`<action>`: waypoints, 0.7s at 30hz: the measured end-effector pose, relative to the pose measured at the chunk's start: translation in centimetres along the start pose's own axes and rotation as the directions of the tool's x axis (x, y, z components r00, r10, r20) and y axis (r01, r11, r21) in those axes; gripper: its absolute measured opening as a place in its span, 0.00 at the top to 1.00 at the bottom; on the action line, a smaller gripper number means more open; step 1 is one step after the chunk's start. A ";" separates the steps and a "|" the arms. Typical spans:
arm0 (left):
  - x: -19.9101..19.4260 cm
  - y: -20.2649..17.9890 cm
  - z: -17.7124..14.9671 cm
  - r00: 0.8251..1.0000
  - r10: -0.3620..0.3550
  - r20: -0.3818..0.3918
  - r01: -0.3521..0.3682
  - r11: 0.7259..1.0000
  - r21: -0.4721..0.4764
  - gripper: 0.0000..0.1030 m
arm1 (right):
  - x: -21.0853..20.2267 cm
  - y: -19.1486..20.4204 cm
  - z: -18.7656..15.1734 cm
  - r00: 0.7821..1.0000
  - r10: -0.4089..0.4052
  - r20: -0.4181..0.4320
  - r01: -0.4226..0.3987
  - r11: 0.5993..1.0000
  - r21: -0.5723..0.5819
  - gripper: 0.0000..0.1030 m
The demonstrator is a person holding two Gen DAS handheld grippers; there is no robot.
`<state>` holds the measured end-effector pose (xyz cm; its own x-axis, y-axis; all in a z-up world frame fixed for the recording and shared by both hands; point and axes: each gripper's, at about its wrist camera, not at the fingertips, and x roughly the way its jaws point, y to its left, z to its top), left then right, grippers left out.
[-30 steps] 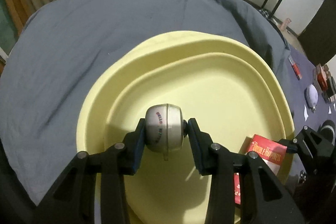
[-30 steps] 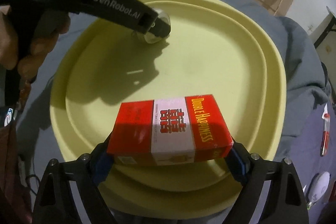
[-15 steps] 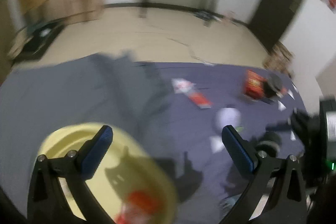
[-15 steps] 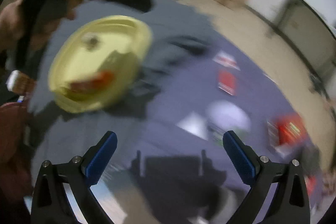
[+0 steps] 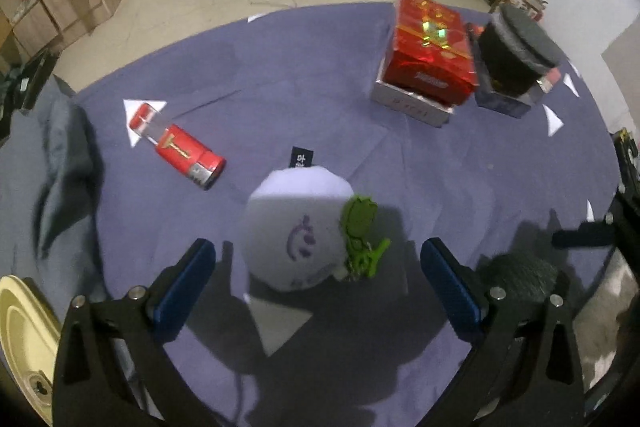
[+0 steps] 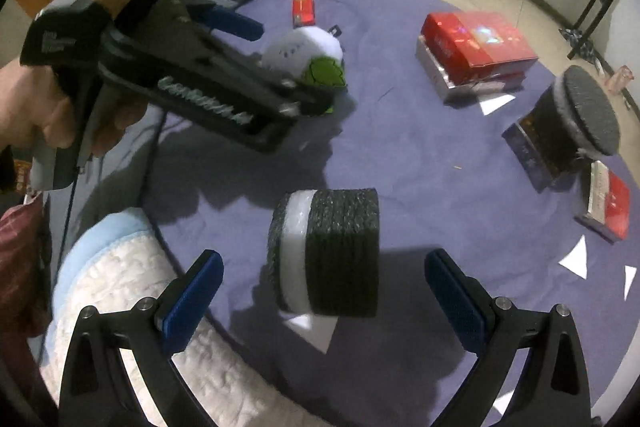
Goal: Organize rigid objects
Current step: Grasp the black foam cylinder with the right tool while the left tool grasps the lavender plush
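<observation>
Foam roll (image 6: 326, 251) looks light and squashy, so my wide-open right gripper (image 6: 322, 291) should pinch its flat ends gently.

Dim indoor light, hard shadows on cloth, fisheye-bent edges (dark corners), slight blur

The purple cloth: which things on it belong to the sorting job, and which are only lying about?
Job: white round case with green frog charm; black-and-white foam cylinder; red tube; red box; yellow tray.
Lying about: white paper triangles; grey blanket.
</observation>
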<state>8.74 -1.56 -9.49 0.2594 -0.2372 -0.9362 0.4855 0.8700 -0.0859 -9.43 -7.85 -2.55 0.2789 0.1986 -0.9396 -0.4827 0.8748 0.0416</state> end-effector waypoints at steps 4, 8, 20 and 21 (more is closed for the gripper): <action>1.8 0.0 0.3 0.999 0.007 -0.048 -0.007 1.000 -0.002 0.48 | 1.5 -0.3 0.2 1.000 0.014 -0.011 -0.014 1.000 -0.012 0.53; -0.7 0.9 -0.2 0.999 -0.022 0.031 0.023 0.999 -0.040 0.50 | 2.0 -0.4 -0.3 1.000 0.021 0.011 -0.020 0.998 -0.062 0.52; -17.6 21.6 -15.3 0.952 0.250 0.178 -0.151 0.886 -0.438 0.50 | -1.8 11.0 10.5 0.954 0.222 0.201 -0.167 0.952 -0.258 0.52; -17.3 22.8 -17.2 0.957 0.248 0.152 -0.148 0.863 -0.482 0.50 | -0.8 12.7 11.8 0.954 0.236 0.185 -0.182 0.945 -0.271 0.52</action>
<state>0.92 29.81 -1.16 0.4954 -0.0764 -0.8653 -0.0219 0.9947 -0.1004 -6.01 8.36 2.70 0.3056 0.4778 -0.8236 -0.7318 0.6712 0.1178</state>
